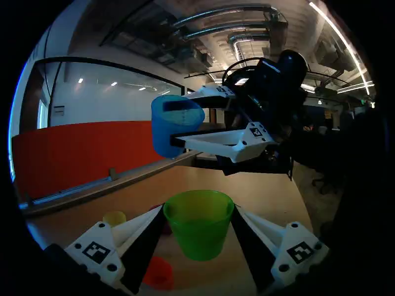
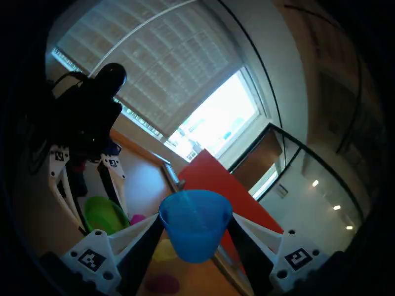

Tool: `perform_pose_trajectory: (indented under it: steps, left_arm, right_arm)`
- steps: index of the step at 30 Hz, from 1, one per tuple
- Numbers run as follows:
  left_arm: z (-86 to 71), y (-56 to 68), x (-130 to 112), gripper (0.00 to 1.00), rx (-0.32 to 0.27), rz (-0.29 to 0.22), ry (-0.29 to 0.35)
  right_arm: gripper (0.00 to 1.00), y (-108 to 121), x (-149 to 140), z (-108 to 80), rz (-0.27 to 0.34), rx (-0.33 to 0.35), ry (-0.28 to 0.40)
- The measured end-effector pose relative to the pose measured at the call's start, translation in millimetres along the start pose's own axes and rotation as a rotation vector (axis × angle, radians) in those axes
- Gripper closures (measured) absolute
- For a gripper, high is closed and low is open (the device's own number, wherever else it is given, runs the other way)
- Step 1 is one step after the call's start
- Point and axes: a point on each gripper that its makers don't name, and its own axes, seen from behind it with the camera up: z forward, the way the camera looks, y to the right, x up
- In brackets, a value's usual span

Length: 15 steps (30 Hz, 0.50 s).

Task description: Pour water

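Blue translucent plastic cup [image 2: 195,232] held higher than green plastic cup [image 1: 199,234].
Right tongs [image 2: 195,217] pinch the blue; left tongs [image 1: 197,211] pinch the green above the tabletop [image 1: 247,185].

Red cup [image 1: 159,272] is half hidden (behind the left gripper [image 1: 198,209]).

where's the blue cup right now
The blue cup is clamped between the right tongs; in the left gripper view it is raised above and slightly left of the green cup that the left tongs hold.
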Motion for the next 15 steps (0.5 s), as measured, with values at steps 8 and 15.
perform_pose_trajectory:
  steps: [8,15]
  left_arm:
    - [-3.6,-0.8,-1,0.11,0.008,0.007,-0.013]
    - [-8.5,-0.7,-2,0.11,0.013,0.009,-0.022]
  right_arm:
    - [0.10,-14,-11,-5.2,0.290,0.044,-0.030]
    - [0.10,-19,-18,-7.1,0.498,0.068,-0.053]
